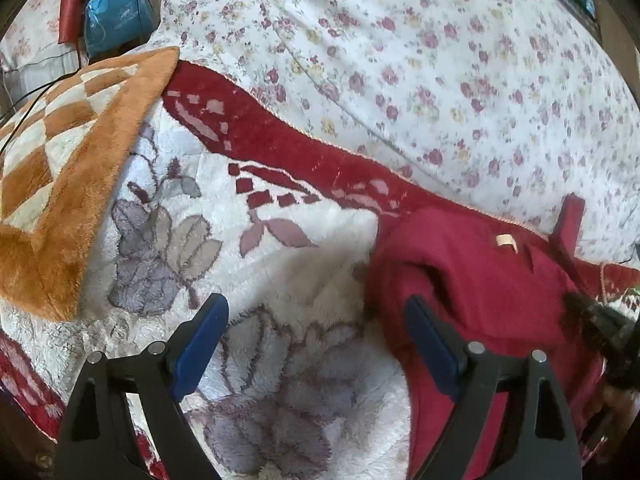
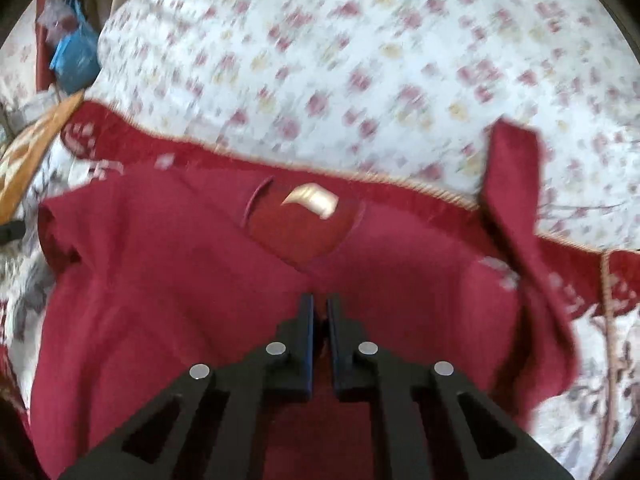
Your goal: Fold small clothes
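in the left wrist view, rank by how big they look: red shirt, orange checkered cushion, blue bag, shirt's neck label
1. red shirt, though nearness to the camera enlarges it
2. orange checkered cushion, fairly close in apparent size
3. blue bag
4. neck label

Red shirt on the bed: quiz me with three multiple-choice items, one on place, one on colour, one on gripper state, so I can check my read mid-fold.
1. Where does the orange checkered cushion lie relative to the red shirt in the left wrist view?
A. left of it
B. on top of it
C. right of it

2. What colour is the neck label?
A. blue
B. black
C. pale cream

3. How does the left gripper stand?
A. shut on the shirt
B. open
C. out of view

Answers: 1 A, the cushion sits at the far left edge; 2 C, it shows pale against red; 3 B, its fingers stand wide apart.
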Demonstrator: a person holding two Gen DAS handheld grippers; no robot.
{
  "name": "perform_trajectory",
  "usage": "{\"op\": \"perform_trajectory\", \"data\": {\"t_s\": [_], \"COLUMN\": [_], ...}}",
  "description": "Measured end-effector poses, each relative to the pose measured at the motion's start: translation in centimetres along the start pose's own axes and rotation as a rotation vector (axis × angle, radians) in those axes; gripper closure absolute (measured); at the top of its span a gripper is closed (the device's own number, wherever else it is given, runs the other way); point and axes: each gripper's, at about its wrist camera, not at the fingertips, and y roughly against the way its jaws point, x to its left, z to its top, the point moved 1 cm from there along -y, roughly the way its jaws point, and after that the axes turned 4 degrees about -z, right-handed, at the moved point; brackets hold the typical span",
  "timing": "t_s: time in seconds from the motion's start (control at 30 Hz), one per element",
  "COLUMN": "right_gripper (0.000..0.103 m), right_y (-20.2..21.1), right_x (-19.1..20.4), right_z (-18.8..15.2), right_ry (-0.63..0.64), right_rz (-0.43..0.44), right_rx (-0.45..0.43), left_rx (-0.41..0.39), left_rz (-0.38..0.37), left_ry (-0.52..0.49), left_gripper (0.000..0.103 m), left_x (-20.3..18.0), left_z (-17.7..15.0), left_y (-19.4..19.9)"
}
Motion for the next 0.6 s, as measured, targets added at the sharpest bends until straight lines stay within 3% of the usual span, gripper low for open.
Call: {"op": "perform_trajectory", "data": {"t_s": [0.17, 0.3, 0.4, 0.47, 0.53, 0.6], "right_gripper": [0.096, 0.094, 0.075, 0.05, 0.033, 0.031], "right_y": [0.3, -2.6, -4.0, -2.5, -1.0, -0.5], "right_x": [-4.5, -6.5, -7.0, -6.2, -4.1, -1.3], "right_z": [1.5, 1.4, 1.2, 1.5, 2.5, 3.7], "right_ry": [-0.07, -0.095, -0.149, -0.172, -0.143, -0.089], "right_rz": [-0.127, -0.205, -0.175, -0.127, -0.057, 0.055], "right_rx": [0.001, 0.062, 0.164, 0.112, 0.053, 0.031], "left_rx": [0.019, 0.084, 0.109, 0.116, 0.126, 0.138], "left_rz": [-0.003, -0.016, 0.008, 0.006, 0.007, 0.01], "left_ry": [-0.081, -0.181, -0.233, -0.234, -0.22, -0.194], "left_gripper": [0.014, 0.014, 0.014, 0.014, 0.014, 0.014], "left_x": [-1.9, -4.2, -5.4, -5.6, -5.4, -5.1], "left_z": [-0.5, -1.7, -2.4, -2.7, -2.7, -2.7], "left_y": [-0.3, -1.7, -2.5, -2.8, -3.3, -4.0]}}
